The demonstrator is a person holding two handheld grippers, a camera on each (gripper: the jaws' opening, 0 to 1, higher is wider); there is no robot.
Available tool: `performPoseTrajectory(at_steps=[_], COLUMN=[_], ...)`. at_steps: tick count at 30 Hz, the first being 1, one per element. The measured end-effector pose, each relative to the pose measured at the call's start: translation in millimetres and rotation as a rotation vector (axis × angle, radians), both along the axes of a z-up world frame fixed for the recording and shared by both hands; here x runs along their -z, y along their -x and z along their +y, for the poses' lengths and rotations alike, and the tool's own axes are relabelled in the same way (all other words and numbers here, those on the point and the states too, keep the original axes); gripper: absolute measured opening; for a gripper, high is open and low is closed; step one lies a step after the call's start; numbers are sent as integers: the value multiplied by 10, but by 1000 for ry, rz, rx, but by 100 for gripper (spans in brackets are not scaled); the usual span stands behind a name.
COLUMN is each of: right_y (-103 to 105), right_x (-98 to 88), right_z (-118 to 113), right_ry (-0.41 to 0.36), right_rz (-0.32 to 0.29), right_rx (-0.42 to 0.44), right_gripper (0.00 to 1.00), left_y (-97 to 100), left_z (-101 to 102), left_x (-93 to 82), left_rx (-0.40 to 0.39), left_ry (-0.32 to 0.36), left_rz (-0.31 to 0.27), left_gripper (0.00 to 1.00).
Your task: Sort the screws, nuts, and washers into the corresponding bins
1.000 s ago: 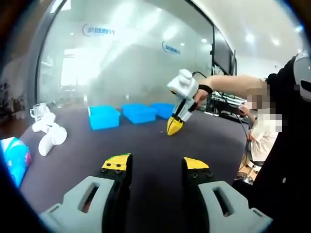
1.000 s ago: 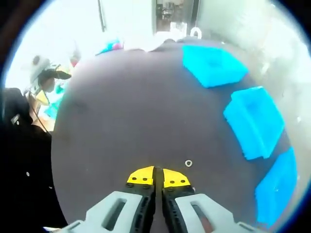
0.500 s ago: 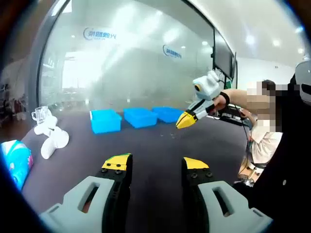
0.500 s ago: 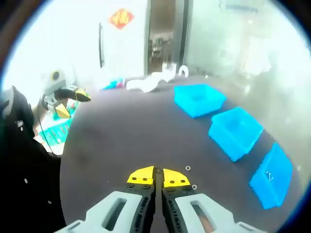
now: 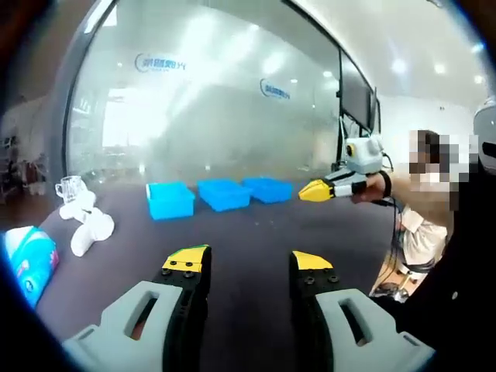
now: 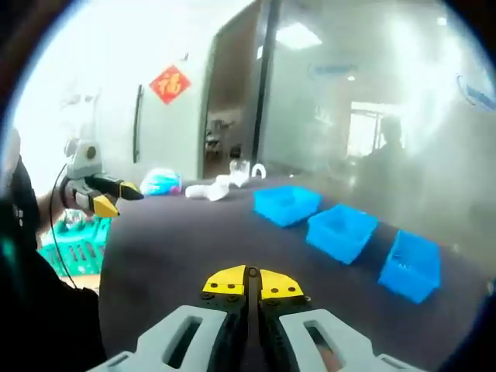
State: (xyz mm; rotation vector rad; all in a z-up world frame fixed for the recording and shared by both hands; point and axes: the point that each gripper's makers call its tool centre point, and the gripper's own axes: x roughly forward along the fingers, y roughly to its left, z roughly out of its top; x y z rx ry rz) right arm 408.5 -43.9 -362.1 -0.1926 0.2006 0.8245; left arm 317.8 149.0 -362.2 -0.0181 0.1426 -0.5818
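Table (image 5: 256,232): dark, matte top spanning both views; carries all items below.

Glass partition (image 5: 201,101): frosted wall behind the table, bearing blue logos; in the right gripper view it stands at the right (image 6: 372,116).

Three blue bins: open plastic trays in a row near the table's far edge, close to one another. Left gripper view: left bin (image 5: 169,200), middle bin (image 5: 224,194), right bin (image 5: 269,188). Right gripper view: the same row running away to the right, at (image 6: 286,204), (image 6: 342,232) and (image 6: 411,266). Contents cannot be made out.

Left gripper (image 5: 246,263): yellow-tipped jaws standing apart with dark tabletop visible between them, nothing held. In the right gripper view it appears at the left edge (image 6: 108,195), held up beside the table.

Right gripper (image 6: 251,280): yellow-tipped jaws pressed together; whether anything is pinched between them cannot be told. In the left gripper view it hangs in the air at the right (image 5: 314,191), above the table and near the right bin, held by a hand (image 5: 364,190).

White objects (image 5: 85,225): a cluster at the table's left end, with a clear glass cup (image 5: 68,186) behind.

Blue packet (image 5: 27,260): lying at the table's near left edge.

Green crate (image 6: 74,240): beyond the table edge, under the left gripper.

Screws, nuts, washers: faint specks on the table just in front of the bins (image 5: 260,223); too small to tell apart.
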Motion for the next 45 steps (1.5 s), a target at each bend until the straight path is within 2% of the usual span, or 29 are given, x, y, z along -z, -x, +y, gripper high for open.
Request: performPoseTrajectory(at_steps=[3,6,8,10,14,18,21,31,37,42,45], right_y=[-12,-20,-22,-69,-171,-404,-651,-1444,-1862,-2097,-2128], right_x=[-86,-138,-201,-264,-362,-491,-543,-675,-669,-588,-523], right_z=[-94,-163,-169,-192,-185,-175,-149,-91,48,159,239], right_ry=[-67,-85,-127,-131,-154,-173,-155,-155,-117,-96,-78], right_rz=[-19,-40,-40,-74,-82,-113,-132,-131,-125,-100,-92], right_rx=[38,64,74,93,103,120,137,218,237,253,257], right_gripper=[1,1,1,1,1,1,1,1,1,1,1], left_y=[8,17,20,19,17,10,3,10,27,43,48], left_z=[3,-1,-3,-1,13,33,39,40,68,88,119], left_x=[-30,-40,-43,-42,-43,-47,-30,-6,-35,-62,-78], left_rx=[-4,-4,-3,-3,-4,-11,-16,-25,-32,-38,-46], left_ry=[5,6,8,7,9,12,16,27,31,28,26], left_rz=[-9,-12,-13,-14,-15,-16,-13,-8,-9,-12,-14], left_gripper=[39,39,39,39,39,39,39,39,39,39,39])
